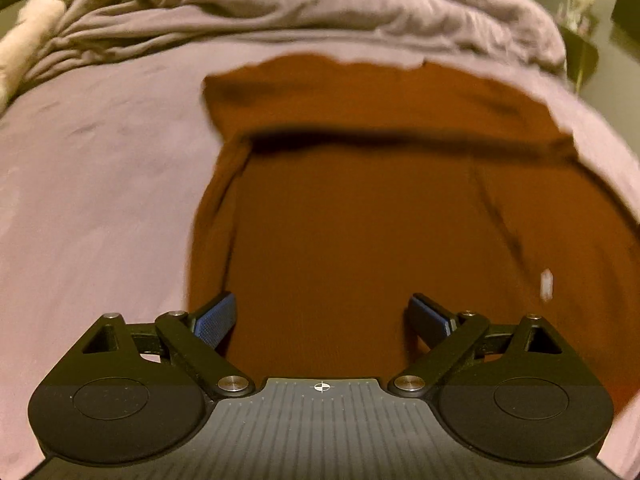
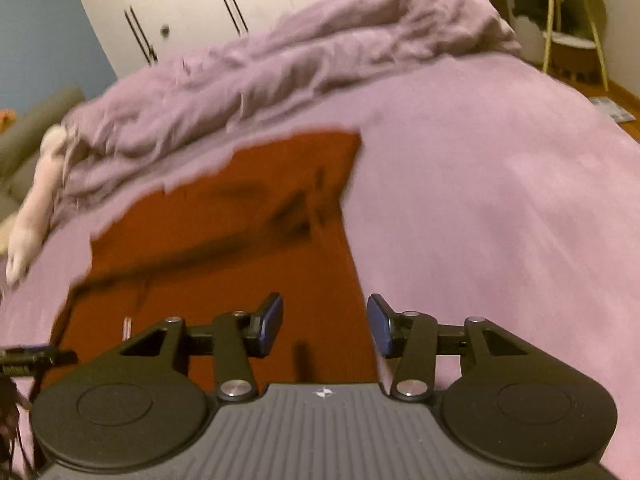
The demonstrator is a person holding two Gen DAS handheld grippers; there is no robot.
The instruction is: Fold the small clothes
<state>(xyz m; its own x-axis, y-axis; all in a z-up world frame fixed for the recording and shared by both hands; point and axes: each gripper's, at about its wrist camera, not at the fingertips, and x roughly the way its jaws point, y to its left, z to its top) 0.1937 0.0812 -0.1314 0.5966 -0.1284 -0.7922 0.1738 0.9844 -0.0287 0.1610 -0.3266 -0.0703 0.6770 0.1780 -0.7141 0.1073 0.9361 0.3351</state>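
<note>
Here rust garment [image 1: 360, 220] flat, probably folded; lilac sheet [image 2: 500, 200] bare rightward.

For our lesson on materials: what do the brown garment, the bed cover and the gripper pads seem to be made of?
Brown garment: soft matte fabric, probably knit; it lies limp with folds.
Bed cover: matte lilac cloth, perhaps cotton; fine creases.
Left gripper pads: blue, finely textured, likely rubber.

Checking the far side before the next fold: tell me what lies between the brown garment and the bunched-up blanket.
Only bare purple sheet. In both wrist views a strip of it separates the brown garment from the bunched-up blanket; nothing else lies there.
</note>
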